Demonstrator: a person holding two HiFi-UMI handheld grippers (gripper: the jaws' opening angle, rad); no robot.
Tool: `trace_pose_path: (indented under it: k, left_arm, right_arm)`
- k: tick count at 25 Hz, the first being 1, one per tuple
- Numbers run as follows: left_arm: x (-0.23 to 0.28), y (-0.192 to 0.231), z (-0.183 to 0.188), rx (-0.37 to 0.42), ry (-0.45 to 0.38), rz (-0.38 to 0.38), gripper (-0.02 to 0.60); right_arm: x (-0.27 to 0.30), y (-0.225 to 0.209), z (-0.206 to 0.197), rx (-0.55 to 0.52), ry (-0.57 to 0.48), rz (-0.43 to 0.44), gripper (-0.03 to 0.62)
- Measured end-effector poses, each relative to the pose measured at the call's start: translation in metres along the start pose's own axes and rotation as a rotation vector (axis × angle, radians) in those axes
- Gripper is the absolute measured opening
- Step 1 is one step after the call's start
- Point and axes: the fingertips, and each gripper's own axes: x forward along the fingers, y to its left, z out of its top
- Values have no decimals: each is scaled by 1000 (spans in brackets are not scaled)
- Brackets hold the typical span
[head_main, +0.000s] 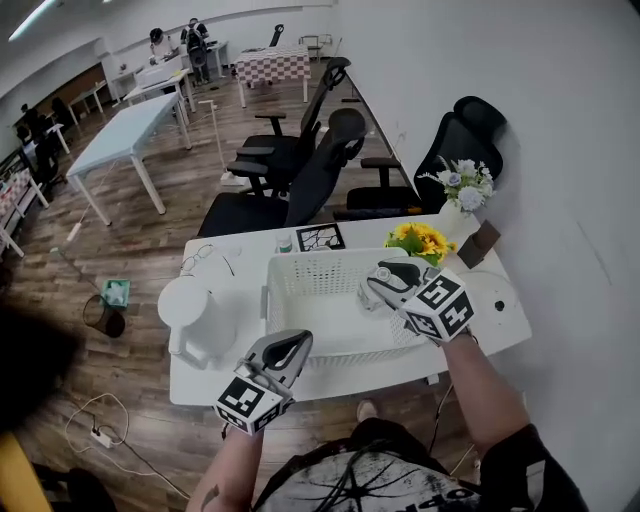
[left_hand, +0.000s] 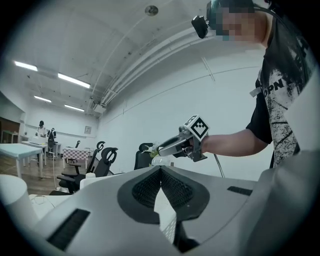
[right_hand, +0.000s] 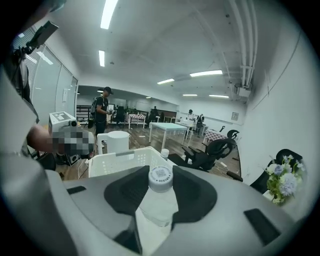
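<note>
My right gripper (head_main: 385, 283) hangs over the right side of a white plastic basket (head_main: 300, 262) on a white table (head_main: 500, 325). It is shut on a clear water bottle (right_hand: 159, 205) with a white cap, which stands upright between the dark pads. The basket (right_hand: 120, 157) lies just beyond the bottle in the right gripper view. My left gripper (head_main: 297, 342) sits at the basket's near left corner, above the table's front edge. Its pads meet at the tips with nothing between them (left_hand: 160, 169). The left gripper view shows the right gripper (left_hand: 172, 146) held out ahead.
A white kettle (head_main: 190, 310) stands left of the basket. Behind the basket are a small bottle (head_main: 285, 243) and a marker card (head_main: 320, 237). Yellow flowers (head_main: 420, 240) and white flowers (head_main: 465, 185) stand at the back right. Black office chairs (head_main: 300, 170) crowd the table's far side.
</note>
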Motion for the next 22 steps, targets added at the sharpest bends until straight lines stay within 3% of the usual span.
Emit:
trace_pose_path:
  k: [12,22]
  left_arm:
    - [34,-33,18,75,-14,-160,11]
    - [77,-98,44,115,-52,-340,11]
  right_arm:
    - [-92,-17,38,38,-126,-149,157]
    - [-183,-41,37,81,-163,-301,158]
